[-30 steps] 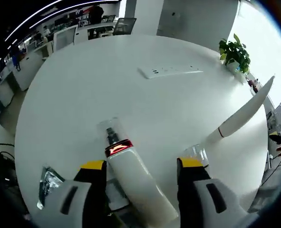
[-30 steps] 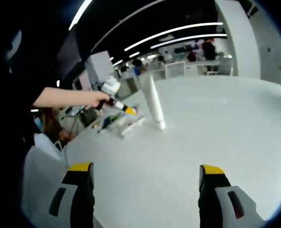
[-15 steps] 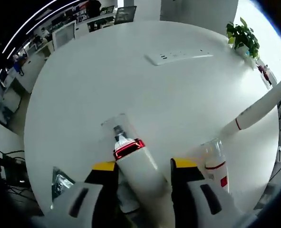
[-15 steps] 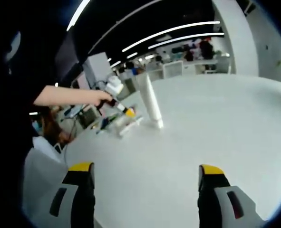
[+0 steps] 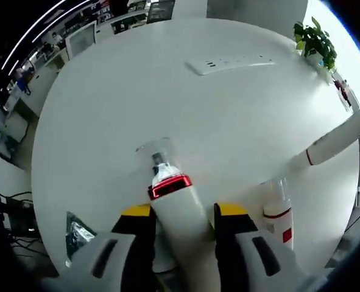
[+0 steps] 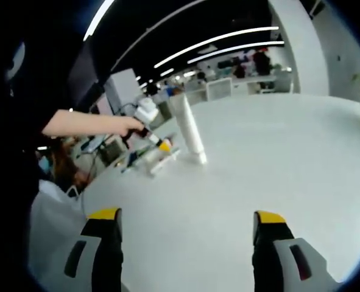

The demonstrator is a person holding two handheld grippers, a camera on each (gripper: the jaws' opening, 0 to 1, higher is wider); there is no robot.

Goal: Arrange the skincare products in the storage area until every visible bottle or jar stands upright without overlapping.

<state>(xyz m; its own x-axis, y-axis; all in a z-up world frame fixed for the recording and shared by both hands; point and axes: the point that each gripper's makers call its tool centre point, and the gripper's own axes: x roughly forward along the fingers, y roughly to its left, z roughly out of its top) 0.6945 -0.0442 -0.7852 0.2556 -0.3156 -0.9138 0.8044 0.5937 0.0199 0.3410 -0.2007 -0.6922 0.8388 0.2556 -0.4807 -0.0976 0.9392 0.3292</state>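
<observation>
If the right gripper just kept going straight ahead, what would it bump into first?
Probably nothing soon. The open right gripper points over bare white table. The tall white tube standing upright sits a little off to one side, so it might just miss it; depth is hard to judge.

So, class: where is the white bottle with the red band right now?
In the left gripper view, the white bottle with the red band lies on the white table between the left gripper's jaws, its clear cap pointing away.

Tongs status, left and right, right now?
Left tongs: closed on the white bottle with the red band.
Right tongs: open, empty.
</observation>
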